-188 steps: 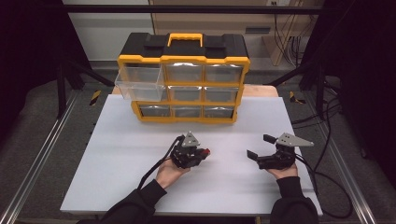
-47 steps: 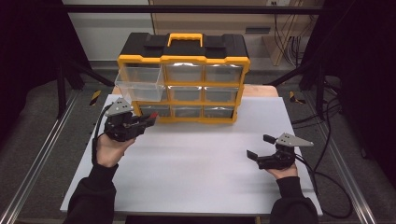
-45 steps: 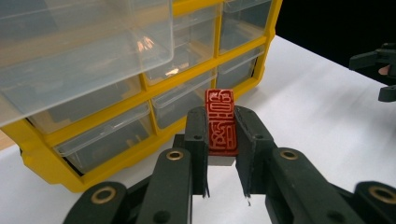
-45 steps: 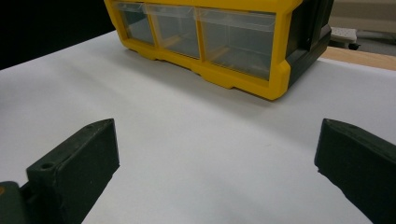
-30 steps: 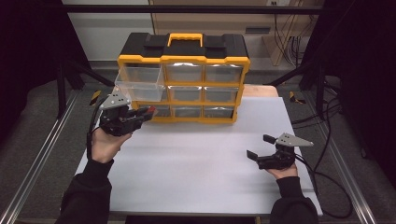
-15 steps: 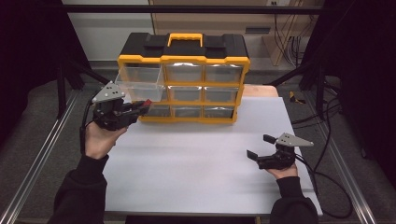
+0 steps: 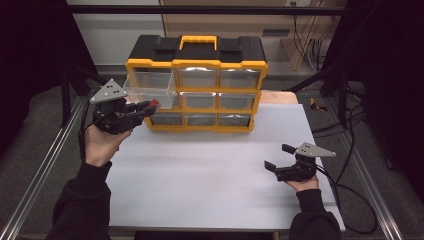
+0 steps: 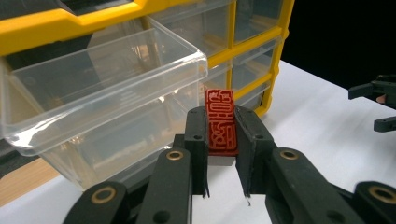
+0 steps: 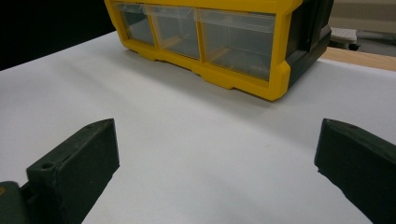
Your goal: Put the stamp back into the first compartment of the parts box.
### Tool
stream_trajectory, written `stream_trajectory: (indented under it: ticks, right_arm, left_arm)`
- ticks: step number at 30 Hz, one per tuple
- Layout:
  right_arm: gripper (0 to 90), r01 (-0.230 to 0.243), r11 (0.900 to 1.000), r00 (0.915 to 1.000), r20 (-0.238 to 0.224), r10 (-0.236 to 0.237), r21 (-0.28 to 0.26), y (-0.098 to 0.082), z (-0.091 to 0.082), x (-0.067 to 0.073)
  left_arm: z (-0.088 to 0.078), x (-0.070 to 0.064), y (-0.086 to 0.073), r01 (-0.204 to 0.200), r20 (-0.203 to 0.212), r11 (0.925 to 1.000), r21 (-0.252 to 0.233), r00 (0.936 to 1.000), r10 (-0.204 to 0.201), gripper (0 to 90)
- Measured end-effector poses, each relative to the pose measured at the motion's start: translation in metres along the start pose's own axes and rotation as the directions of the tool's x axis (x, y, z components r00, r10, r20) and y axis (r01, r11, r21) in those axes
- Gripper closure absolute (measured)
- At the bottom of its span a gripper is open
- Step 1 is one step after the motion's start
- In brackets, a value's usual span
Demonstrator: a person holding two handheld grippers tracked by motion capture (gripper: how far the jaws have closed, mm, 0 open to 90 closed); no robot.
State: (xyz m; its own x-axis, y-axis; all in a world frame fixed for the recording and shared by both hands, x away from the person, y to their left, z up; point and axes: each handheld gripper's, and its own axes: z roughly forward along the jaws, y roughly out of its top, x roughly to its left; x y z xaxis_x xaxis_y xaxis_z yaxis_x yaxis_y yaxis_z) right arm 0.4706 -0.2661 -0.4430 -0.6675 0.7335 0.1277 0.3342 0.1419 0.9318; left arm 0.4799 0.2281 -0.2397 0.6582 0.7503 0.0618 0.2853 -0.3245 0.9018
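A small red block (image 8: pixel 220 122) with raised, seal-like characters on its face was held upright, clamped on both sides, just beside the pulled-out clear drawer (image 8: pixel 100 88) at the upper left of the yellow-and-black organizer (image 7: pixel 197 82). The drawer was seen standing open, well forward of its row.

White table (image 7: pixel 215 165), grey floor (image 7: pixel 45 120), dark surroundings

My left gripper (image 7: pixel 150 106) is raised off the table at the left, held level, jaws pointing right and clamped on a small red block (image 8: pixel 220 122), pads tight on both its sides. Left forearm comes up from the bottom left. My right gripper (image 7: pixel 277 156) sits low at the right, jaws wide apart, pointing left.
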Motion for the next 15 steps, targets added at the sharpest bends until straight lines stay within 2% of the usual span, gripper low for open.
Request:
stream_trajectory:
  ticks: [15]
  right_arm:
    - [0.3,-0.001,1.0,1.0,-0.001,0.001,0.002,0.0,0.0,0.0]
  left_arm:
    - [-0.009,0.002,0.016,-0.022,-0.025,0.9995,-0.023,0.9994,0.022,76.1]
